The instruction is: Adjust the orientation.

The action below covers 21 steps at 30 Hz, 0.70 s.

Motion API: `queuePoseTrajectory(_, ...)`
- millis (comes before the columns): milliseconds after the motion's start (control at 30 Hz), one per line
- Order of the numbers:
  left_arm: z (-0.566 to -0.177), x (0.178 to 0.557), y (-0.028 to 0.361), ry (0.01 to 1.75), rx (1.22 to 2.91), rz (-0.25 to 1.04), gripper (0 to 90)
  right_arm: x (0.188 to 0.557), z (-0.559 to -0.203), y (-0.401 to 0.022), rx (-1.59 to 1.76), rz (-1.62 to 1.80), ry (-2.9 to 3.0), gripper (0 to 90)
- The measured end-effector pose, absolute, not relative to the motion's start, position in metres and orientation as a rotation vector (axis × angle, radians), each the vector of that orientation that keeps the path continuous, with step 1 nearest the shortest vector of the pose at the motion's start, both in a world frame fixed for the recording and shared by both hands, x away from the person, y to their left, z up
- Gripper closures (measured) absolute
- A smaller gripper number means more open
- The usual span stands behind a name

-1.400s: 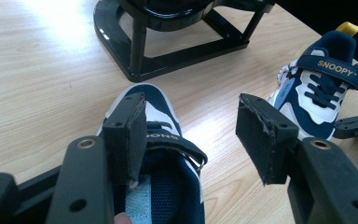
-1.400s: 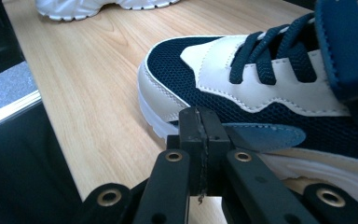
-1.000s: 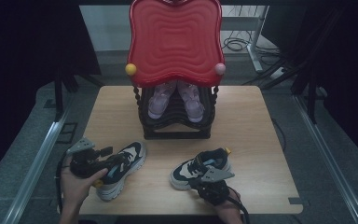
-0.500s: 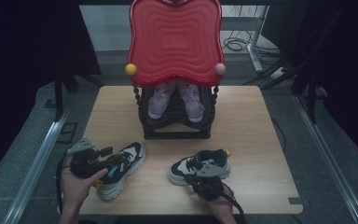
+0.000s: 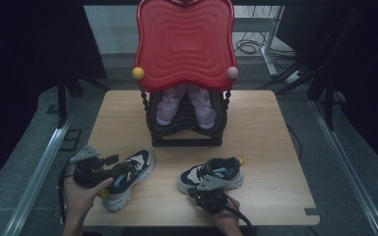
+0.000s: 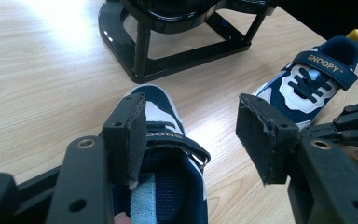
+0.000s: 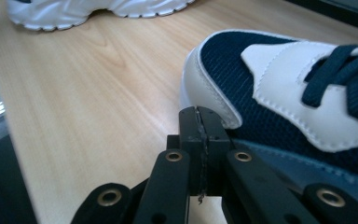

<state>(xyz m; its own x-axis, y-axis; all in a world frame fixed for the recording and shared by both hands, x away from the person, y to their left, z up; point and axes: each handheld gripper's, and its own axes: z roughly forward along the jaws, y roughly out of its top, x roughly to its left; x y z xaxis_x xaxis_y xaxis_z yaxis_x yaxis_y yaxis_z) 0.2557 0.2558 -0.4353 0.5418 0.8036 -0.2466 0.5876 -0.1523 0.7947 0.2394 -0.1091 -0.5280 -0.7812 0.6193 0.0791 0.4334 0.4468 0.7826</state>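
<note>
Here, the right sneaker (image 5: 211,174) has slid toward nine o'clock.
Right gripper (image 5: 209,195), clenched empty, nudges it; left gripper (image 5: 109,167), released, straddles the left sneaker (image 5: 127,178), pairing them.

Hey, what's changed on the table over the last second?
The right claw, shut beside the right sneaker, slid left, nudging that shoe slightly left. The left claw stays open over the left sneaker; the rack is unmoved.

Matt wood-grain table (image 5: 266,142); glossy red plastic tray (image 5: 184,44); mesh-and-leather-look sneaker (image 7: 298,98).
</note>
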Motion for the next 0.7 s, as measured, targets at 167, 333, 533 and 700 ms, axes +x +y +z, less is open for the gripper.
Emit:
queuePoseTrajectory(167,-0.436,0.256,0.256,1.146,1.849,0.289,43.2,0.245,-0.528,-0.101,0.925,1.22,2.444,89.8)
queuePoseTrajectory(333,-0.436,0.256,0.257,1.143,1.849,0.289,43.1,0.251,-0.529,-0.093,0.94,1.198,2.421,89.8)
queuePoseTrajectory(533,-0.436,0.256,0.257,1.145,1.849,0.291,43.0,0.257,-0.531,-0.087,0.941,1.173,2.393,89.8)
queuePoseTrajectory(700,-0.436,0.256,0.256,1.146,1.853,0.29,42.9,0.262,-0.532,-0.083,0.953,1.164,2.385,89.8)
